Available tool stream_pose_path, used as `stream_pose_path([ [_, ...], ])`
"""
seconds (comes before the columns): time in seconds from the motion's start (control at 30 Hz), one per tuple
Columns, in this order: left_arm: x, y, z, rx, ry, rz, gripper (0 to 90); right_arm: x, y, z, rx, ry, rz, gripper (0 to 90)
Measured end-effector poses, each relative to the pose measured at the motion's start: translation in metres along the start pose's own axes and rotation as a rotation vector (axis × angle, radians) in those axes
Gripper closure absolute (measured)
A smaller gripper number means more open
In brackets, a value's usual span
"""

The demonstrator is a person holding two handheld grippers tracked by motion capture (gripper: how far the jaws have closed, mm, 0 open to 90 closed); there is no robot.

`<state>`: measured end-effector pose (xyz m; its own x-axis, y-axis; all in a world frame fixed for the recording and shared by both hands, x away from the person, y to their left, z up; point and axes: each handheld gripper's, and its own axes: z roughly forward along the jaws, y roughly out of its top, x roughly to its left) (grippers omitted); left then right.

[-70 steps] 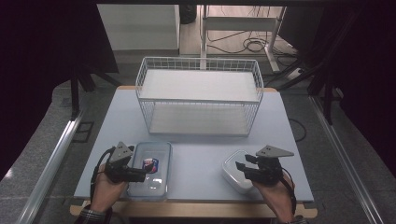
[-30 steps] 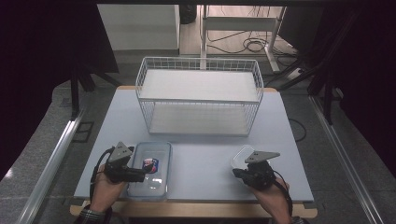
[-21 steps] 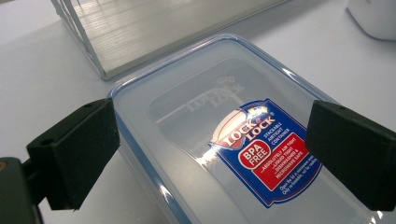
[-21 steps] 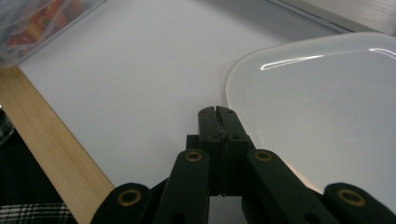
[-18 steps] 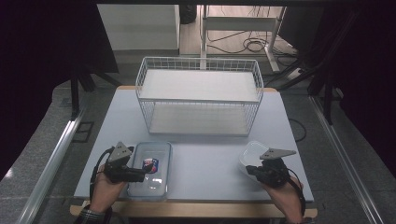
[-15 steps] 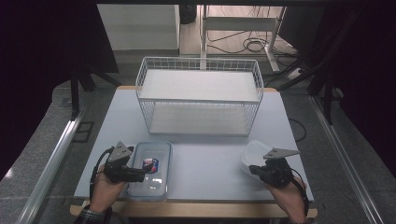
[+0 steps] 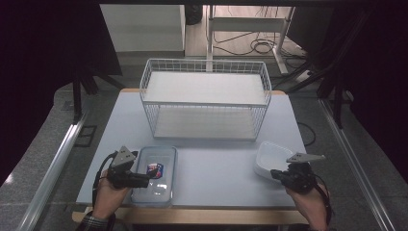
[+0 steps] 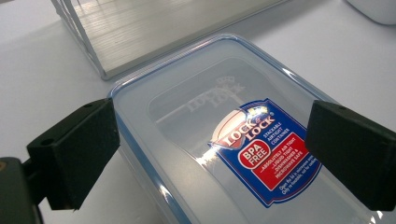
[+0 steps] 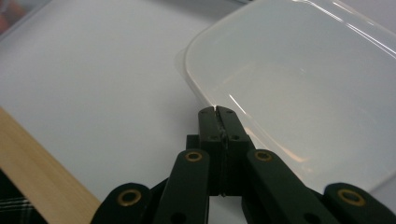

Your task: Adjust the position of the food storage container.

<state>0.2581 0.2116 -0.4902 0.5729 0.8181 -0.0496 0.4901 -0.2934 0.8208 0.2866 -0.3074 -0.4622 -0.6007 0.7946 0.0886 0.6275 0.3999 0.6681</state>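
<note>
**Fingers closed on the lid rim at right, spread wide over the box at left**

Fingers of the right gripper (image 9: 218, 110) are pressed fully together, and between their tips sits the thin rim of the translucent lid (image 9: 299, 79). In the high view this right gripper (image 7: 278, 175) is near the front right corner of the desk (image 7: 216, 159), with the lid (image 7: 272, 157) reaching away from it toward the basket. A grip on the edge seems chosen because the lid is flat and thin, so only the rim gives something to pinch.

On the left side, the left gripper (image 7: 144, 180) lies over the clear container (image 7: 155, 174), which rests on the desk near the front edge. Its two fingers (image 8: 74, 149) stand wide apart, one at each side of the container (image 8: 224, 140), just beside its walls, and I cannot tell if they touch them. My reading is that this hand is placed to steady the container while the lid comes to it.

Farther back, the white wire basket (image 7: 206, 98) stands in the middle of the desk, well apart from both hands
</note>
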Motion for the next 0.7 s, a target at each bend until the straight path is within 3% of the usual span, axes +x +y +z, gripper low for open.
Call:
stream_pose_path([
  [0.27,0.001,0.000,0.000,-0.004,0.000,-0.007,3.2,-0.022,-0.008,-0.014,-0.010,-0.091,0.073,89.0],
  [0.37,0.002,0.000,-0.001,-0.005,0.001,-0.013,3.3,-0.017,-0.001,-0.014,-0.045,-0.068,0.074,88.9],
  [0.47,0.003,0.000,-0.002,-0.007,0.002,-0.017,3.4,-0.002,0.014,-0.004,-0.056,-0.054,0.016,88.0],
  [0.5,0.003,0.000,-0.002,-0.007,0.002,-0.017,3.5,-0.002,0.014,-0.004,-0.056,-0.054,0.016,88.0],
  [0.53,0.004,0.000,-0.003,-0.011,0.005,-0.017,3.5,0.006,0.025,0.005,-0.062,-0.037,-0.014,87.5],
  [0.7,0.006,0.000,-0.005,-0.018,0.010,-0.028,3.7,0.014,0.049,0.035,-0.037,-0.029,-0.052,87.3],
])
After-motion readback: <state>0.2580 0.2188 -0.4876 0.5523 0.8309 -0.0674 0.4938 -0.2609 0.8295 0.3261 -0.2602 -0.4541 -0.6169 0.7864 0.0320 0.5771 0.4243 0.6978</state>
